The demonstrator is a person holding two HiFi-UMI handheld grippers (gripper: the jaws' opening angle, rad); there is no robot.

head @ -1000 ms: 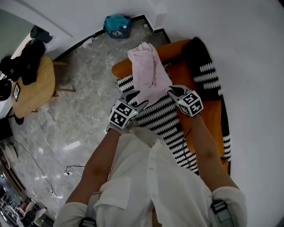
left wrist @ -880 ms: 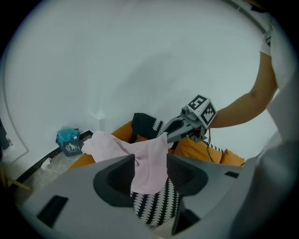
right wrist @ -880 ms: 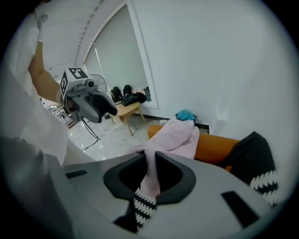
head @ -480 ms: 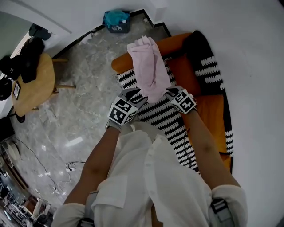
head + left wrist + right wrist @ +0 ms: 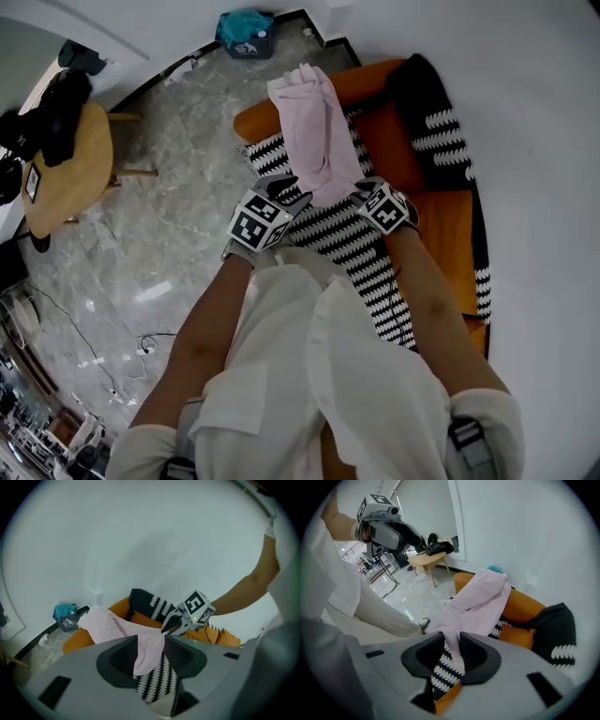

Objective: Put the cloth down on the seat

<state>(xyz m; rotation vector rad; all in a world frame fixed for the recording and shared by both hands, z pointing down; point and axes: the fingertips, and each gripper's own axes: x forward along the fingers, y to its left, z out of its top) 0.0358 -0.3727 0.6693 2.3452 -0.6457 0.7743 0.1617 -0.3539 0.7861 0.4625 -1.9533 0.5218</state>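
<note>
A pale pink cloth (image 5: 314, 141) lies lengthwise over the orange sofa's arm (image 5: 375, 94) and onto the black-and-white striped throw (image 5: 337, 246) on the seat. Its near end runs between the jaws of both grippers. My left gripper (image 5: 291, 195) has just been closing, and the cloth (image 5: 112, 625) hangs loose in a still wide gap (image 5: 151, 644). My right gripper (image 5: 362, 193) has just been opening. A thin strip of cloth (image 5: 478, 602) lies slack between its jaws (image 5: 452, 641), and the throw shows beside the strip.
A black cushion with white zigzags (image 5: 436, 141) sits at the sofa's back corner. A round wooden table (image 5: 70, 178) carrying dark items stands to the left on the marble floor (image 5: 178, 234). A teal bin (image 5: 246, 33) is by the wall, and a cable (image 5: 141, 358) lies on the floor.
Both grippers have come down closer to the seat, the right one most. The cloth's near end has sunk onto the striped throw.
</note>
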